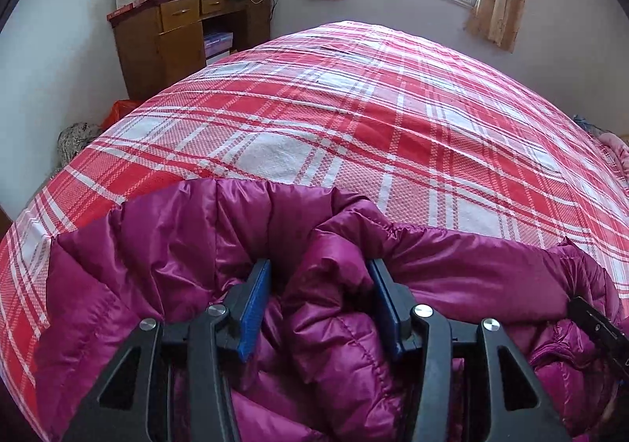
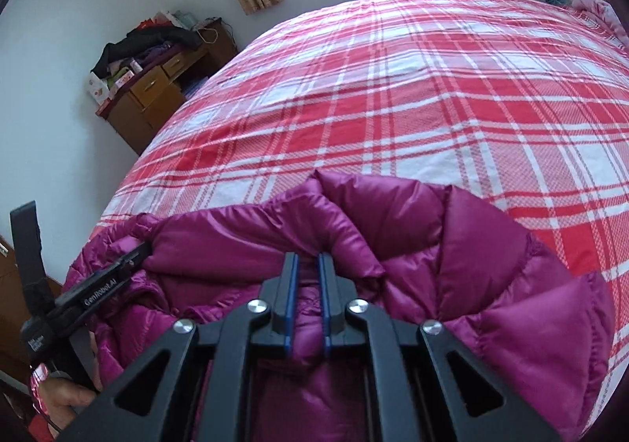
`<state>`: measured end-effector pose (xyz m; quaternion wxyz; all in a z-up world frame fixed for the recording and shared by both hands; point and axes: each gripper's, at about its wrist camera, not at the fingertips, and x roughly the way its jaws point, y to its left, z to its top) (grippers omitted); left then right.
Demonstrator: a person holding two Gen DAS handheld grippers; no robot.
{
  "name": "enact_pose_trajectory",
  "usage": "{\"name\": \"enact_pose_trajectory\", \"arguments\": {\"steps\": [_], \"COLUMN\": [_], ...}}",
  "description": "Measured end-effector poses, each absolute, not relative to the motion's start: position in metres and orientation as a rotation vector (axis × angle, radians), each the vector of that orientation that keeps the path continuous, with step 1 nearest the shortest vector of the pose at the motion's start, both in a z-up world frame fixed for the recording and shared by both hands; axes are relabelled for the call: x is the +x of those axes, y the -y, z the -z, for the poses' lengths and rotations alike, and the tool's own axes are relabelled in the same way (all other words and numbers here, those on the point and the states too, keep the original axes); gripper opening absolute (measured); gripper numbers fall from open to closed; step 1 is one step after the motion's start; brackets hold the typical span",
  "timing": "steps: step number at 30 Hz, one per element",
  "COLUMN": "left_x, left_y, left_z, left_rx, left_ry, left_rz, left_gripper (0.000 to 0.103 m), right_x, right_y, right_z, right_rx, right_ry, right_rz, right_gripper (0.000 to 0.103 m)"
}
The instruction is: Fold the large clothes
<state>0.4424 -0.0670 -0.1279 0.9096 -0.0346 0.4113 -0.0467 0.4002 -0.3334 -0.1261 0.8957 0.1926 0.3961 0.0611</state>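
Both tools are gripping the purple down jacket lying at the near edge of the plaid bed. Left tool is pinching a thick bunched fold; right tool, nearly pressed together, is pinching a thin fold.

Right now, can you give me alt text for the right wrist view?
The right tongs pinch a fold of the shiny magenta quilted down jacket on the red-and-white plaid bedspread. The left tongs meet the jacket's left edge.
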Motion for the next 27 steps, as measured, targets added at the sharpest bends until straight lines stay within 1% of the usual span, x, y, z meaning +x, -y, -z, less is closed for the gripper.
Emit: {"name": "enact_pose_trajectory", "arguments": {"steps": [3,6,8,10,11,12,13,14,15,16,17,18,21,23,27], "left_x": [0.443,0.444,0.446,0.446,0.443,0.437,0.422,0.408,0.385,0.37,0.345,0.323,0.256,0.213,0.133], "left_y": [0.067,0.068,0.07,0.064,0.058,0.05,0.037,0.027,0.01,0.0,-0.018,-0.033,-0.081,-0.112,-0.166], "left_z": [0.128,0.129,0.128,0.124,0.116,0.107,0.091,0.078,0.056,0.042,0.022,0.006,-0.033,-0.051,-0.065], "left_rx": [-0.069,-0.064,-0.061,-0.089,-0.113,-0.141,-0.179,-0.192,-0.196,-0.195,-0.191,-0.183,-0.149,-0.131,-0.106], "left_ry": [-0.85,-0.85,-0.852,-0.859,-0.873,-0.872,-0.831,-0.788,-0.717,-0.684,-0.639,-0.606,-0.532,-0.515,-0.516], "left_rz": [0.099,0.1,0.111,0.147,0.183,0.22,0.267,0.285,0.3,0.312,0.337,0.351,0.404,0.436,0.465], "left_gripper": [0.052,0.053,0.057,0.058,0.058,0.058,0.057,0.058,0.058,0.058,0.058,0.058,0.058,0.061,0.066], "right_x": [0.406,0.407,0.408,0.403,0.394,0.379,0.362,0.342,0.321,0.297,0.274,0.249,0.169,0.121,0.036], "right_y": [0.336,0.328,0.326,0.327,0.331,0.335,0.339,0.343,0.347,0.35,0.354,0.358,0.372,0.381,0.394], "right_z": [0.131,0.129,0.127,0.119,0.112,0.098,0.085,0.069,0.052,0.036,0.023,0.011,-0.018,-0.029,-0.04], "right_rx": [0.435,0.387,0.37,0.378,0.398,0.435,0.455,0.457,0.438,0.407,0.383,0.365,0.327,0.308,0.276], "right_ry": [-0.814,-0.813,-0.816,-0.842,-0.843,-0.801,-0.752,-0.707,-0.675,-0.644,-0.611,-0.576,-0.509,-0.494,-0.489], "right_rz": [-0.119,-0.093,-0.085,-0.077,-0.076,-0.092,-0.109,-0.131,-0.139,-0.13,-0.12,-0.116,-0.114,-0.106,-0.107], "right_gripper": [0.005,0.005,0.005,0.005,0.01,0.018,0.018,0.021,0.029,0.035,0.045,0.052,0.059,0.061,0.062]}}
